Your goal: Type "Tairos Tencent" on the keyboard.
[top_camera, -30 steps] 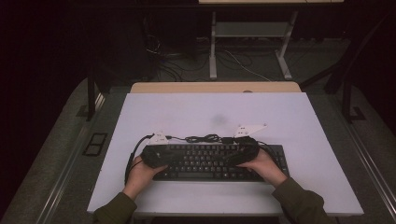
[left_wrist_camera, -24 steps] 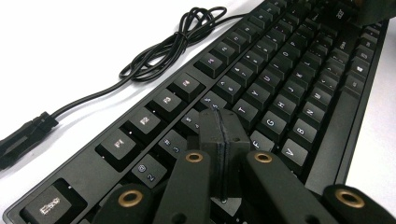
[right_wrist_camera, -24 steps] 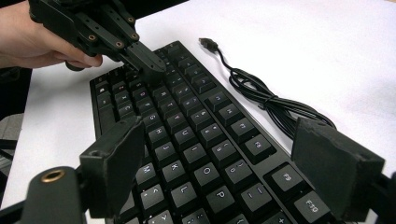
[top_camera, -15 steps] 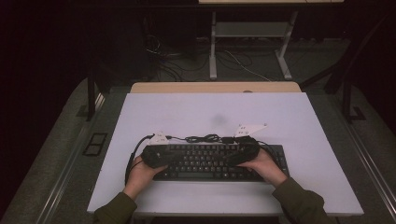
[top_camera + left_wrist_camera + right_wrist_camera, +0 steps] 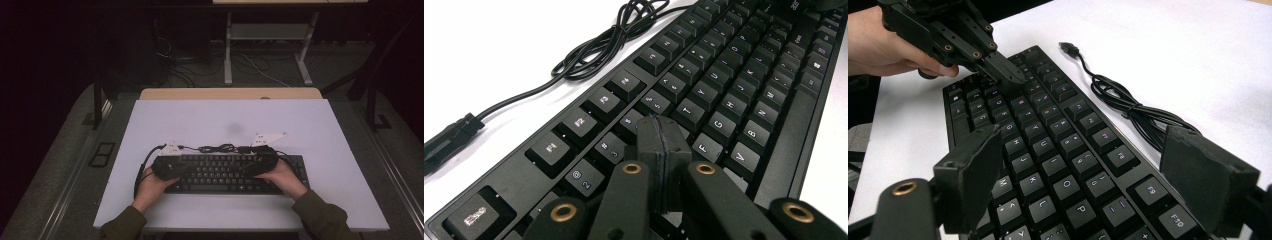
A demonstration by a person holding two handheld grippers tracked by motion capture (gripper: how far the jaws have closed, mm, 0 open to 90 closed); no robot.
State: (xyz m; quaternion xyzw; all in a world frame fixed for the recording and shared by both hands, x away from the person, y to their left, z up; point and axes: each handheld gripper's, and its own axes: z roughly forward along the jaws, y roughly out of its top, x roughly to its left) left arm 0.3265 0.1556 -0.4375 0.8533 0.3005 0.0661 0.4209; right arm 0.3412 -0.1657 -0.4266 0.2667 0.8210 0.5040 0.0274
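Two grippers over keyboard [image 5: 235,172]: left gripper [image 5: 663,137] jaws pressed together on keys; right gripper [image 5: 1098,170] jaws wide; its view shows coiled cable [image 5: 1128,107].

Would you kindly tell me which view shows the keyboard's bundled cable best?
The right gripper view: the cable lies unobstructed from its plug to the tied bundle. The left gripper view shows the bundle and one strand. The high view shows it small behind the keyboard.

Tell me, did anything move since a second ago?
Nothing visibly moved. The left gripper stays shut with its tip on the black computer keyboard, the right gripper stays open above the keys, and the bundled black cable lies behind the keyboard as before.
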